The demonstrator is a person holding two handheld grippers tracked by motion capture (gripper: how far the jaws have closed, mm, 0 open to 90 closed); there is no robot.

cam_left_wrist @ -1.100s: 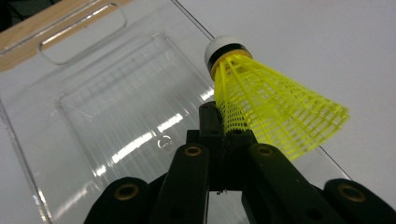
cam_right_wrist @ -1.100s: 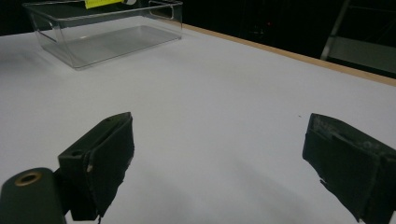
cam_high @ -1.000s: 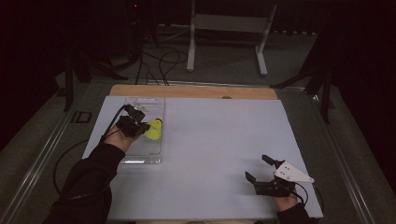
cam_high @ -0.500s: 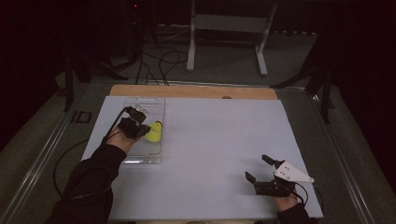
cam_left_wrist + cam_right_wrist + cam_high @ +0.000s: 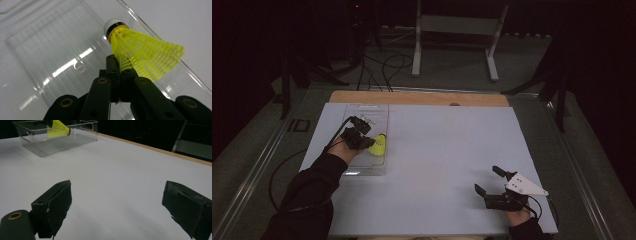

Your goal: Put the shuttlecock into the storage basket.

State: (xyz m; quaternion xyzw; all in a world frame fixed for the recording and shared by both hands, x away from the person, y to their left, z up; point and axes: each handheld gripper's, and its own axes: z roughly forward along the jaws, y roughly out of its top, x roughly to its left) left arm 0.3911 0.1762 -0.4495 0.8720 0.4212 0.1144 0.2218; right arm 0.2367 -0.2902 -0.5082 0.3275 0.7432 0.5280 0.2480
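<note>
Because my left claw (image 5: pixel 119 68) is clamped only on the skirt edge of the shuttlecock (image 5: pixel 140 48) above the box (image 5: pixel 364 167), it may slip out; my right claw (image 5: pixel 493 186) rests apart, far from the box.

Yellow mesh shuttlecock (image 5: pixel 140 53), white cork tip; clear tray (image 5: pixel 362 167); black grippers

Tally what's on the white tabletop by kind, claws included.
Yellow shuttlecock: 1, pinched by its skirt in the left claw over the tray
Clear plastic tray: 1
Claws: 2, the left one plus the right claw, open over bare tabletop
Total: 4
</note>
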